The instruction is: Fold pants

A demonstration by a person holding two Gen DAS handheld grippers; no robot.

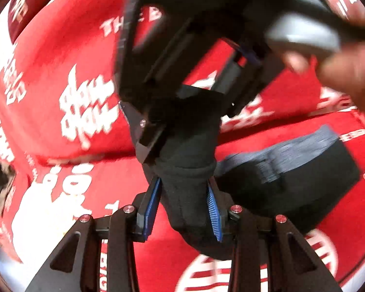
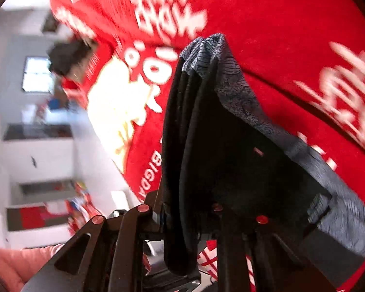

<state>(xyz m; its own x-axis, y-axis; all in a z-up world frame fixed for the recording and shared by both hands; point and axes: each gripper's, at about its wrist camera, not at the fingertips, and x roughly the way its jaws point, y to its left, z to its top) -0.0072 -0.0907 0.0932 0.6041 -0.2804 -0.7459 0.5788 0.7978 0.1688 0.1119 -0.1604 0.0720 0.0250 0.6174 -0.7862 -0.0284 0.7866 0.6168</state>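
Observation:
The black pants point(image 1: 292, 189) with a grey patterned waistband point(image 1: 292, 148) lie partly on a red printed cloth point(image 1: 60, 36). My left gripper point(image 1: 185, 182) is shut on a bunched black fold, with both blue pads point(image 1: 213, 206) pressing it. Just above, my right gripper point(image 1: 182, 131) clamps the same lifted strip of fabric. In the right wrist view the pants point(image 2: 231, 133) hang in folded layers over my right gripper point(image 2: 187, 209) and hide its fingertips. The waistband point(image 2: 231, 80) runs up to the top of the fold.
A person's hand point(image 1: 348, 73) holds the right gripper's handle at the upper right. The red cloth point(image 2: 279, 24) with white lettering covers the surface. A dark object point(image 2: 68, 56) sits at its edge. White shelves point(image 2: 36, 146) and a pink sleeve point(image 2: 12, 262) lie off to the left.

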